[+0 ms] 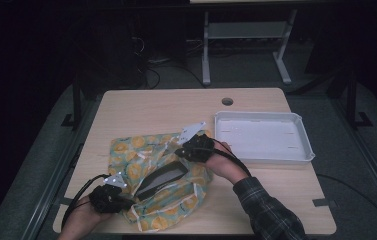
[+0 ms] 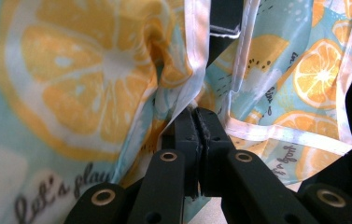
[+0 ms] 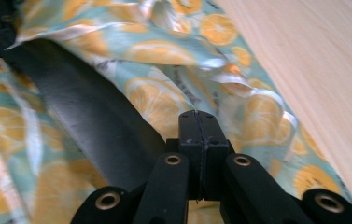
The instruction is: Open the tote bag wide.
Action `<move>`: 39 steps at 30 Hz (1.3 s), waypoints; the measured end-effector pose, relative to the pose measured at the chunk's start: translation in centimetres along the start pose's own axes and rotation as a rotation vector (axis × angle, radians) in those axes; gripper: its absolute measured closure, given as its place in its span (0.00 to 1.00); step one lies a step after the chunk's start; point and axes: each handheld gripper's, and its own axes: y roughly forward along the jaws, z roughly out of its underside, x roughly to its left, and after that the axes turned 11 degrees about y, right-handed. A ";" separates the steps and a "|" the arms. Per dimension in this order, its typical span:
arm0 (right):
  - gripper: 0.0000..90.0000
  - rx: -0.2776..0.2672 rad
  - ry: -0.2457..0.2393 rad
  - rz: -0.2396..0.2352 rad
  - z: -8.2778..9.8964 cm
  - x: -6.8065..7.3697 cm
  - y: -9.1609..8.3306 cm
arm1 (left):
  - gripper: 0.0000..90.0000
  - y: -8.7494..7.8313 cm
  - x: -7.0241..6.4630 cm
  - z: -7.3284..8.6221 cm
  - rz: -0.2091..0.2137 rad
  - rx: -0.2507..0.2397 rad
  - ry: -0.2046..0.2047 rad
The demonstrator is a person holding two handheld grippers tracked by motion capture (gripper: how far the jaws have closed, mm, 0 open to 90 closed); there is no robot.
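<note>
1. In the high view, the jaws of the left gripper (image 1: 110,196) are covered by its own body and by the lemon-print bag (image 1: 152,175), so their grip cannot be read there.
2. The fingertips of the right gripper (image 1: 186,152) are likewise hidden against the bag in that view.
3. In the right gripper view, whether any fabric is pinched between the closed jaws cannot be told.
4. The dark object (image 1: 160,179) is partly covered by the bag's folds, and its kind cannot be made out; in the right gripper view it is cut off at the left edge.
5. The printed lettering (image 2: 54,191) is blurred and cut off by the lower edge.
6. The person's forearms are cut off by the bottom edge of the high view.
</note>
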 end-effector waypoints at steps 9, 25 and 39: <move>0.99 -0.001 0.066 0.047 0.8 -2.6 0.6 | 0.98 0.0 -0.1 0.0 0.000 -0.005 -0.013; 0.76 0.012 0.126 0.016 0.8 -2.6 0.3 | 0.90 -0.1 -0.2 0.2 0.016 -0.016 -0.022; 0.54 0.082 0.167 -0.033 2.6 -0.6 -2.1 | 0.90 -0.1 -0.1 0.2 0.018 -0.019 -0.023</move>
